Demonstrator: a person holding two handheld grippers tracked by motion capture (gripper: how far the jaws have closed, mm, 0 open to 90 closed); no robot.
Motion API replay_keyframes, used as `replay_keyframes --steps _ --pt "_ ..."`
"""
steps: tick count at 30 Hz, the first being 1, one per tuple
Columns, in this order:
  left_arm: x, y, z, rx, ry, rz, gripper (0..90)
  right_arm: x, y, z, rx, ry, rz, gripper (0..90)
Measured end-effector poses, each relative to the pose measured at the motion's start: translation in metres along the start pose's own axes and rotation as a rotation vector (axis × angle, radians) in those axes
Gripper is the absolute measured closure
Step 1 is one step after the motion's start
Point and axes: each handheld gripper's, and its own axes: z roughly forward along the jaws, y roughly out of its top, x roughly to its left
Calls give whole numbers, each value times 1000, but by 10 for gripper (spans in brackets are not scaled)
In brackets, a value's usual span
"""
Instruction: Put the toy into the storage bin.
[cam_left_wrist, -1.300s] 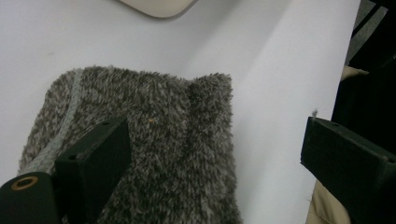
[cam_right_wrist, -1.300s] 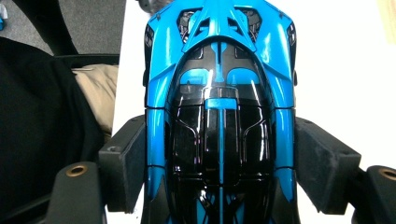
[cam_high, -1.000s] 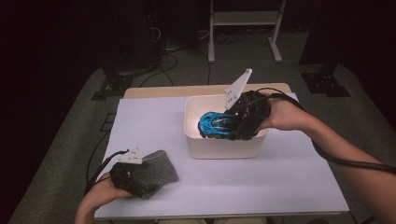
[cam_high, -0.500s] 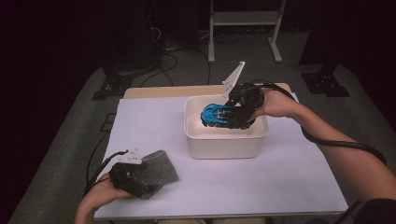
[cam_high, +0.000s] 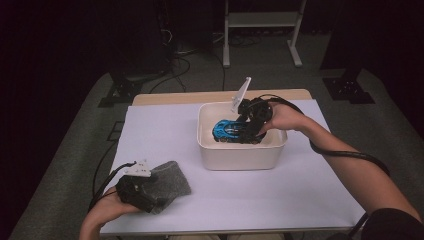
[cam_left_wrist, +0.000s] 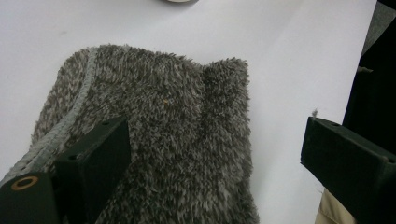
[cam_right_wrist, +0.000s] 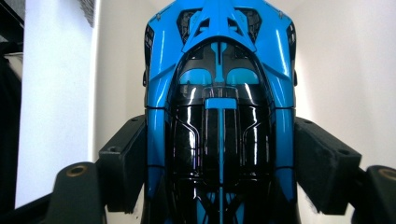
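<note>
1. Left gripper (cam_high: 150, 192), near left: jaws spread over a grey fuzzy cloth (cam_left_wrist: 154, 140) lying on the white table (cam_high: 280, 200).
2. Right gripper (cam_high: 248, 131), farther right: jaws pinching the sides of a blue toy car (cam_right_wrist: 219, 107) inside the white tub (cam_high: 240, 157).

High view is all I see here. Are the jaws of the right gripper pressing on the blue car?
Observer: Yes. In the right gripper view both jaws press the sides of the blue car.
Operator: Is the left gripper holding the grey cloth?
Observer: No. In the left gripper view the jaws stand wide apart; one lies over the grey cloth.
Operator: And the other jaw?
Observer: It is beside the cloth, at the edge of the white table.
</note>
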Motion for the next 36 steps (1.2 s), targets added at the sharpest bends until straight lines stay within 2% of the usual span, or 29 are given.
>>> replay_keyframes --steps 15,36 --pt "2 -2 -2 -15 -1 -11 79 -7 3 40 47 62 12 252" --pt "2 -3 -5 -22 1 -10 79 -15 3 67 87 104 41 263"
